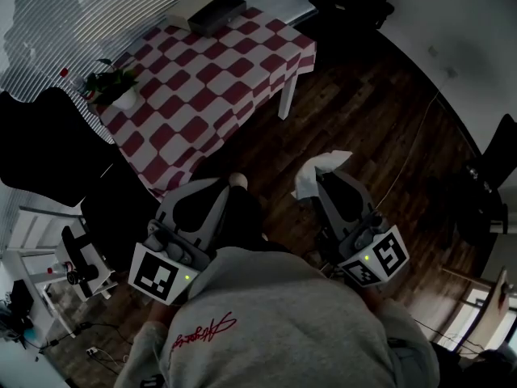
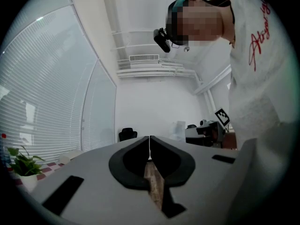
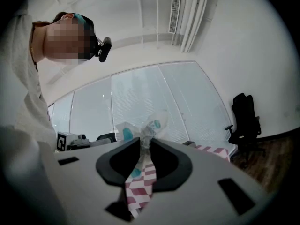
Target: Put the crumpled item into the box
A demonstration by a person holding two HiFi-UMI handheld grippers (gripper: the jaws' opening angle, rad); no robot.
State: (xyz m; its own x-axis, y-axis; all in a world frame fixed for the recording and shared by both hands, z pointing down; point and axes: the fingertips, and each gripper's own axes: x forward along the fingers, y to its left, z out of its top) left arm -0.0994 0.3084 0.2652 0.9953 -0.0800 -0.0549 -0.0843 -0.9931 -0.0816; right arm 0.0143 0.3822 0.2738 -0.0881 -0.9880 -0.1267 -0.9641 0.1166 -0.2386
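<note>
The crumpled item is a white, partly clear wad with teal print, pinched in my right gripper above the wooden floor. In the right gripper view the wad sticks up between the two dark pads, and the right gripper is shut on it. The box, dark inside with a cream flap, stands open at the far end of the checked table. My left gripper hangs near the table's front corner; in its own view the left gripper has its jaws together and holds nothing.
A potted plant stands on the table's left edge. A black chair is left of the table and another office chair at the right. A thin cable runs over the floor.
</note>
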